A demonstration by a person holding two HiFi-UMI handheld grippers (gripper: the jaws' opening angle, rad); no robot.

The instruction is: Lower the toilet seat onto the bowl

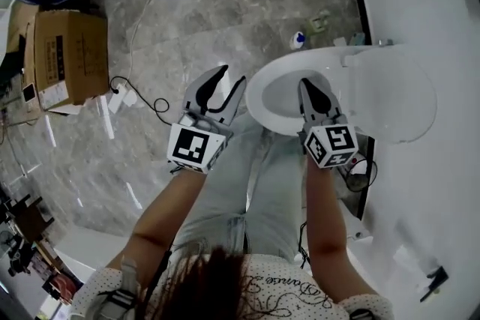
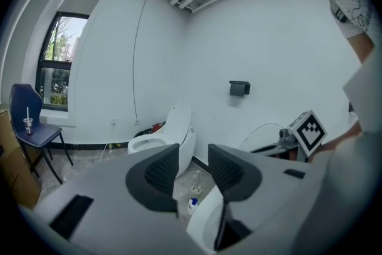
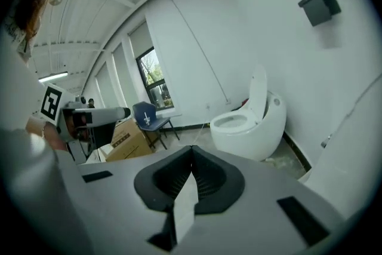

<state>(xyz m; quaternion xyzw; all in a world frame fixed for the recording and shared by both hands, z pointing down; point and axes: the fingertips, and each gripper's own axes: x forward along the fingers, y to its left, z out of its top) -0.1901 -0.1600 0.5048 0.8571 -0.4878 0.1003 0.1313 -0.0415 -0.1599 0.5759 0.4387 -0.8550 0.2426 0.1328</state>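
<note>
In the head view we see the left gripper (image 1: 229, 82) released and the right gripper (image 1: 309, 86) clenched empty over the bowl (image 1: 259, 90). The toilet seat (image 1: 390, 94) stands raised at centre right, blending with its lid. In the left gripper view the jaws are apart and half hide the bowl at bottom centre. In the right gripper view the jaws meet on nothing.

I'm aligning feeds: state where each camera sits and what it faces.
Head view: on the person's head, looking steeply down at the near white ceramic toilet bowl and its raised seat; forearms, jeans, hair, left gripper and right gripper show.
Left gripper view: on the left gripper, looking across the room at the far white toilet; its fingers stand apart.
Right gripper view: on the right gripper, facing likewise; fingers together.
Shared: far white toilet, blue chair.
</note>
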